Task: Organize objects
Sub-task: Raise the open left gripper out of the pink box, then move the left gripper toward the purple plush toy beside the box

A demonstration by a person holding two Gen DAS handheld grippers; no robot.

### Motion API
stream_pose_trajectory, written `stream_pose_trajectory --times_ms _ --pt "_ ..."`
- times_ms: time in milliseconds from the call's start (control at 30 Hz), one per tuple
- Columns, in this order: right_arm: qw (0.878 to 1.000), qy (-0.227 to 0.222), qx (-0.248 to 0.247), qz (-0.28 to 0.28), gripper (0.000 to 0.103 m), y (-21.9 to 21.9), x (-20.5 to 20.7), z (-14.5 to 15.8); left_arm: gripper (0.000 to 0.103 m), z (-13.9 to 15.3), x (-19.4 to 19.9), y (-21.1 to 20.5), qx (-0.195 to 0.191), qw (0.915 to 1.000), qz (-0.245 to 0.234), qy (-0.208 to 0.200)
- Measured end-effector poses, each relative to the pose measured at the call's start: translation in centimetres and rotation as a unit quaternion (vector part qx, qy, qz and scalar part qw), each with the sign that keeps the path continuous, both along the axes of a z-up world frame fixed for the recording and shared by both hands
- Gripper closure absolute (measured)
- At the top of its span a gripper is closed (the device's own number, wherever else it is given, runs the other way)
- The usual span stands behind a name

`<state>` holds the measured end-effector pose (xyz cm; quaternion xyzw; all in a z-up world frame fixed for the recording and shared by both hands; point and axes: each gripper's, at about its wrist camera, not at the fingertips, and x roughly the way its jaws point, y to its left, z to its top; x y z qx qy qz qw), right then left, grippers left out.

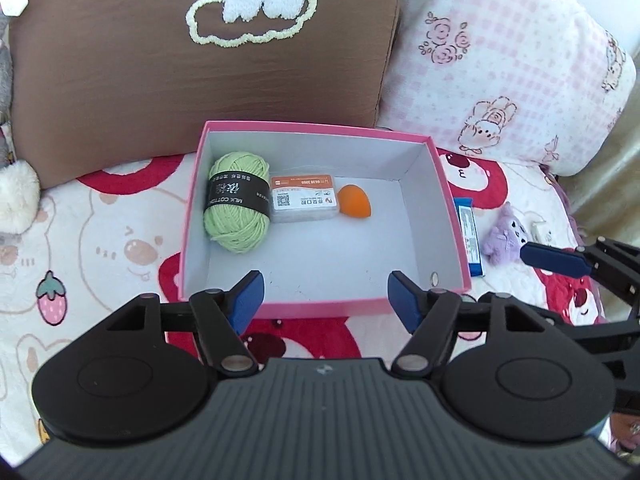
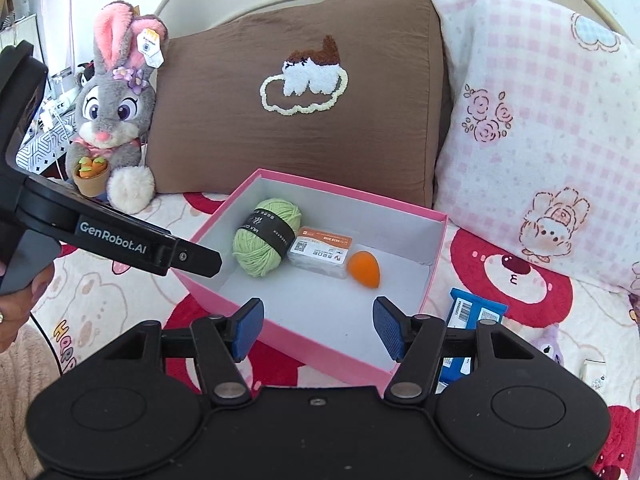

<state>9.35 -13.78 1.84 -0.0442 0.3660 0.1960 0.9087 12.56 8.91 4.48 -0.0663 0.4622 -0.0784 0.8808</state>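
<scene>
- My left gripper (image 1: 326, 300) is nearest, over the pink box's (image 1: 320, 306) near wall, jaws apart, nothing between.
- My right gripper (image 2: 318, 326) likewise, spread and empty.
- In the box: green yarn (image 1: 238, 200) at 10 o'clock, touching a white card pack (image 1: 304, 198), orange egg-shaped piece (image 1: 355, 199) just beside it.
- Blue packet (image 2: 474, 312) beside the box at 3 o'clock, purple plush (image 1: 503, 236) past it.
- Brown pillow (image 1: 200, 60) at 12 o'clock, behind.

The left tool (image 1: 326, 300) points steeply downward, its two blue pads set well apart with nothing between them. The right tool (image 2: 318, 330) is angled down as well, its pads parted about as wide and likewise empty. A hand (image 2: 18, 300) grips the left tool's dark handle at the left edge of the right wrist view.
</scene>
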Motion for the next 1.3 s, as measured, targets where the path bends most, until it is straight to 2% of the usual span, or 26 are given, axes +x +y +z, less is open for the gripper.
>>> stream_pose_trajectory --times_ms 233,500,833,1133,1300 --pt "1.0 -0.011 -0.003 0.021 0.036 0.4 -2.6 1.5 0.032 1.5 -3.6 0.2 0.011 0.9998 -0.008 -0.011" --pt "1.0 -0.014 -0.003 0.028 0.032 0.4 -5.0 2.3 0.03 1.7 -6.3 -0.2 0.02 0.9995 -0.02 -0.011" --pt "0.999 0.004 -0.019 0.034 0.025 -0.8 -7.4 1.9 0.028 1.0 -8.8 -1.0 -0.004 0.9999 -0.009 -0.005" --pt "0.999 0.024 -0.039 0.008 0.025 -3.9 -9.2 1.5 0.021 -0.6 -9.7 -4.0 -0.027 0.9988 -0.036 0.018" --pt "0.997 0.034 -0.076 -0.001 0.025 -5.7 -9.9 1.6 0.02 -1.6 -9.3 -7.1 -0.033 0.9969 -0.066 0.027"
